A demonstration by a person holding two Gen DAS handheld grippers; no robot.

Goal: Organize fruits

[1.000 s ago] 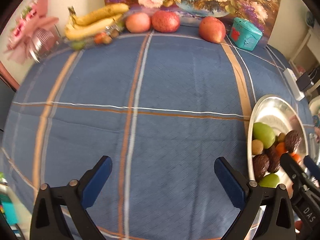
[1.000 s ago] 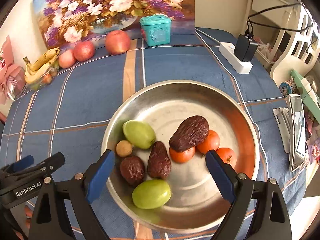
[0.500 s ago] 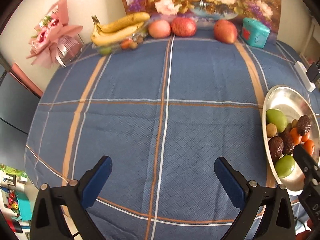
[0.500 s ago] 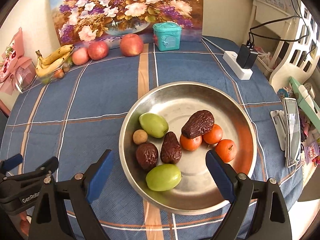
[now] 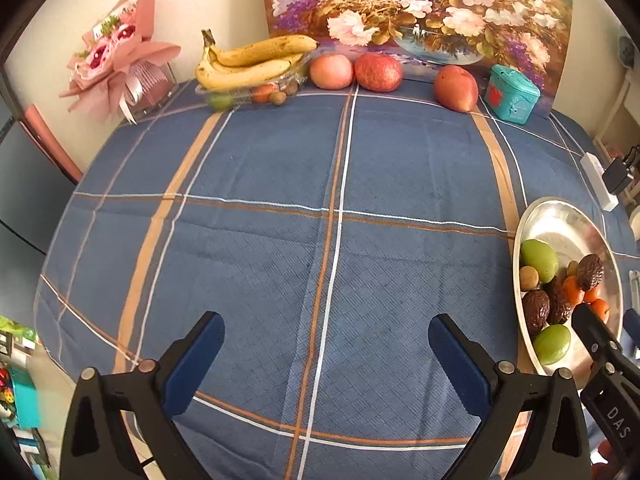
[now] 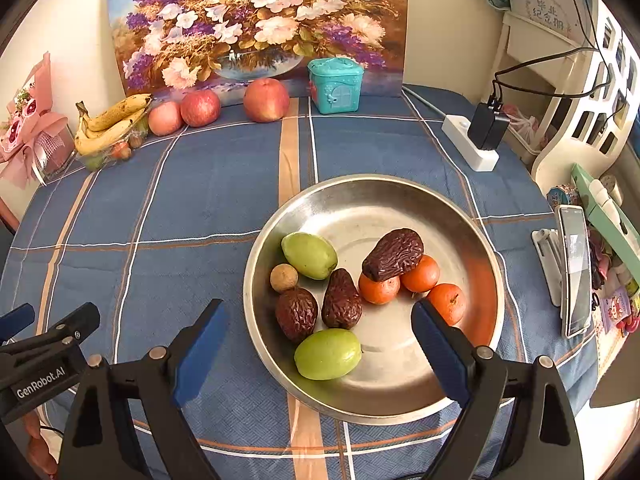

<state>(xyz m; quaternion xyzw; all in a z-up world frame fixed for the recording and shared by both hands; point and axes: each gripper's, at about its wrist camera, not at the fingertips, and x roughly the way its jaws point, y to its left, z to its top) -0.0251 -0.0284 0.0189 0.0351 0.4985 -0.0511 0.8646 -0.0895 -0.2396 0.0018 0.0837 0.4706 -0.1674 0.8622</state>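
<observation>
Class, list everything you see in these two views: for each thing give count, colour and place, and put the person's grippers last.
metal dish: 1, silver, near right of table
green fruits: 2, green, in dish
dates: 3, dark brown, in dish
oranges: 3, orange, in dish
small round fruit: 1, tan, in dish
apples: 3, red, far edge
bananas: 1 bunch, yellow, far left
teal box: 1, far edge
painting: 1, on wall
bouquet: 1, pink, far left
power strip: 1, white, right
phone: 1, right edge
left gripper: open
right gripper: open
</observation>
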